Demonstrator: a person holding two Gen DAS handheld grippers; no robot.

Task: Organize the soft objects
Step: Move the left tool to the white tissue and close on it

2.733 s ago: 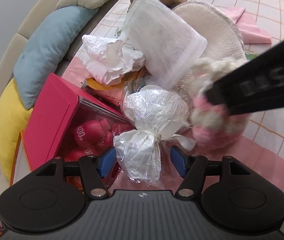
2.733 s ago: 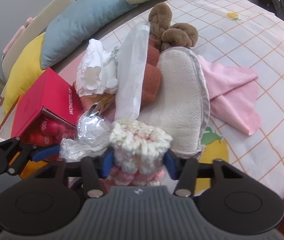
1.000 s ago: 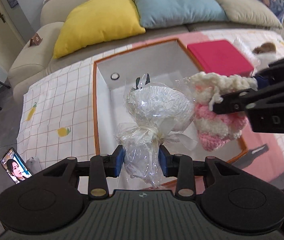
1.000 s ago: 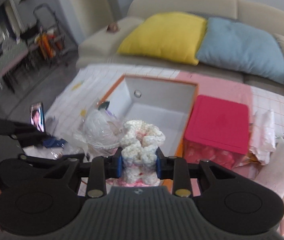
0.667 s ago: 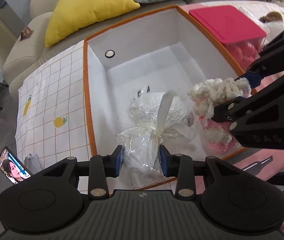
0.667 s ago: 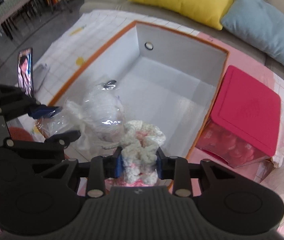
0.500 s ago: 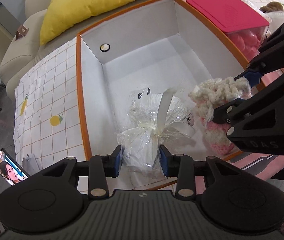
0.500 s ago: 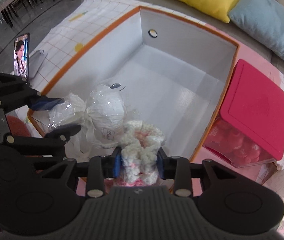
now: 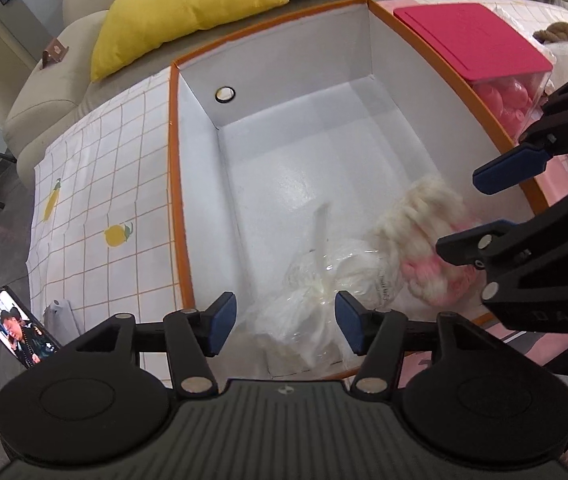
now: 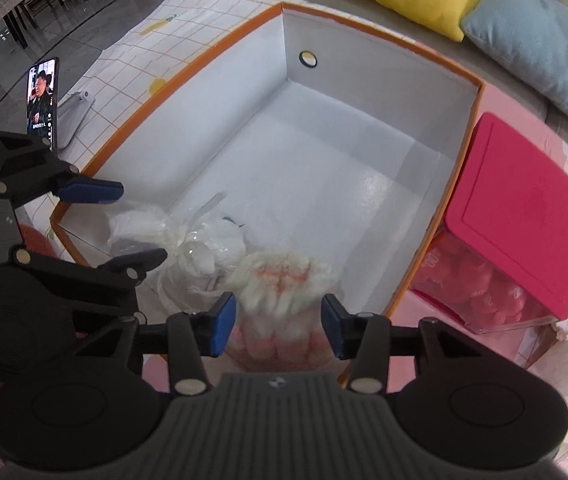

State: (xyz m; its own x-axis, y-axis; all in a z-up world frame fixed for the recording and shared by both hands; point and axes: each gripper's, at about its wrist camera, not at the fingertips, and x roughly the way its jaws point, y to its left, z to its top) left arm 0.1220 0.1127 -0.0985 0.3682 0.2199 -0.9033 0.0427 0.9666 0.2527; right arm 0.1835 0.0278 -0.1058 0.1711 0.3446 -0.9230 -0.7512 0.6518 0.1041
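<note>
A: Where do the soft things stand? The cellophane-wrapped bundle (image 9: 315,300) lies at the near end of the orange-rimmed storage box (image 9: 176,184), between the spread fingers of the left hand-held gripper (image 9: 284,326), which grips nothing; the pink-and-cream knitted piece (image 10: 280,292) sits blurred beside it, touching the wrap.

B: And the right hand-held gripper (image 10: 278,330)? Its jaws stand wide either side of the knit without pressing it; so both are open, and the step in hand looks like the release into the box.

A: The blur suggests the knit is dropping; whether it rests on the floor of the box cannot be told.

B: Next, likely, both tools lift clear of the rim and go for more items; the red-lidded clear container (image 10: 519,236) stands just beside the box, so the right side has little room.
</note>
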